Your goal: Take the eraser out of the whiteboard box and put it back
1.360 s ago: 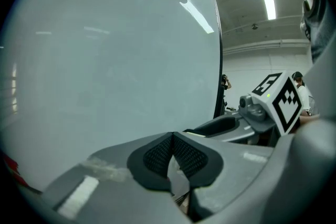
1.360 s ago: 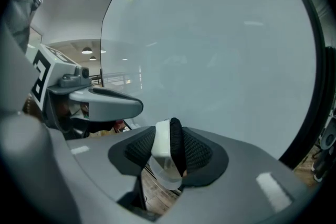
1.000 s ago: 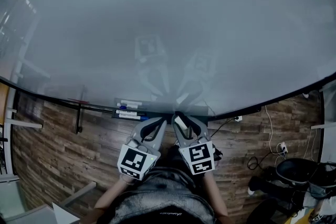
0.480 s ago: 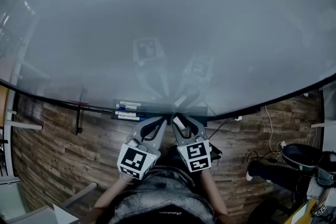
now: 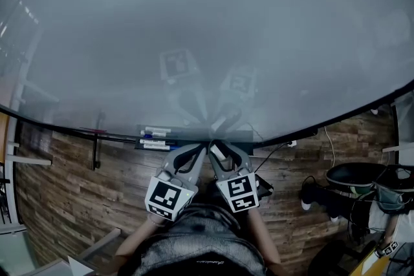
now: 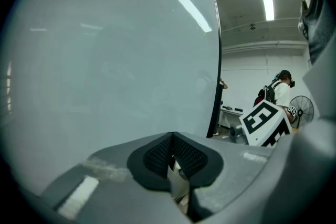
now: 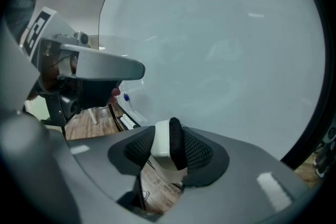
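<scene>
The eraser [image 7: 168, 145], a white block with a black felt side, stands upright between the pads of my right gripper [image 7: 167, 148], which is shut on it. In the head view the eraser [image 5: 220, 152] shows pale in my right gripper [image 5: 218, 146], just below the whiteboard's lower edge. The whiteboard box [image 5: 194, 136] is a dark tray along that edge, and the eraser is held near its right part. My left gripper [image 5: 198, 148] is close beside the right one. Its black pads [image 6: 157, 153] meet with nothing between them.
Several markers [image 5: 155, 138] lie in the tray's left part, and these markers [image 7: 125, 118] also show in the right gripper view. The big whiteboard [image 5: 207, 42] fills the space ahead. Cables [image 5: 323, 194], a black chair [image 5: 352, 174] and a person's legs stand on the wood floor at right.
Both grippers have kept their places, the eraser still in the right one. The chair and legs at the right of the floor have shifted.
</scene>
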The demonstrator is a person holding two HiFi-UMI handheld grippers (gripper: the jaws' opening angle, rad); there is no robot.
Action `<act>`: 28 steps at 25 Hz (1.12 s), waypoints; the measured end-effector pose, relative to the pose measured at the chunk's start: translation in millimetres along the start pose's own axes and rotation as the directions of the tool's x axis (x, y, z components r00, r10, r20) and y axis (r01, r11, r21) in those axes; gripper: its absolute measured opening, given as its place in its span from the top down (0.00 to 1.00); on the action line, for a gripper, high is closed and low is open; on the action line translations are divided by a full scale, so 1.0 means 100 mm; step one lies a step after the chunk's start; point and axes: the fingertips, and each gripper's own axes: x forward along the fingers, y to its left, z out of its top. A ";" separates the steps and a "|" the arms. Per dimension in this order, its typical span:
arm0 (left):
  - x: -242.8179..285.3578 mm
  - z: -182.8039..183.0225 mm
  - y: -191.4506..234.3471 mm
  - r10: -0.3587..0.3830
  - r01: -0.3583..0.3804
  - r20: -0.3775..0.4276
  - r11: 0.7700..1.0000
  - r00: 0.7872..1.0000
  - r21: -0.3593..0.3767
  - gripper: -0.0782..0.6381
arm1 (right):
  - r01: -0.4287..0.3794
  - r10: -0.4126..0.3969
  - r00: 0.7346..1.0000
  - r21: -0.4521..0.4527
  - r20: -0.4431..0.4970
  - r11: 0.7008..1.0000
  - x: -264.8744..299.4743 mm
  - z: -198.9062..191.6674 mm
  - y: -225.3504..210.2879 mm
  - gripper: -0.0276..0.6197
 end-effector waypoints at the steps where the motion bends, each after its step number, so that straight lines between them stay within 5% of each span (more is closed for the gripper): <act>1: 0.00 0.00 -0.01 -0.003 0.003 0.001 1.000 1.000 0.000 0.88 | 0.001 -0.001 1.000 0.001 -0.002 1.000 -0.01 -0.01 0.00 0.69; 11: -0.03 -0.05 0.00 -0.008 0.008 -0.002 1.000 1.000 0.002 0.88 | 0.001 0.000 0.998 -0.016 0.060 1.000 -0.26 0.20 0.07 0.69; 23: -0.05 -0.04 -0.07 -0.022 0.022 0.000 1.000 1.000 0.015 0.88 | 0.053 -0.052 0.992 -0.012 0.118 0.998 -0.41 0.37 0.05 0.95; 28: -0.07 0.03 -0.13 -0.038 0.037 0.025 0.999 0.999 0.013 0.88 | 0.052 -0.050 0.983 -0.011 0.177 0.999 -0.49 0.53 0.09 0.95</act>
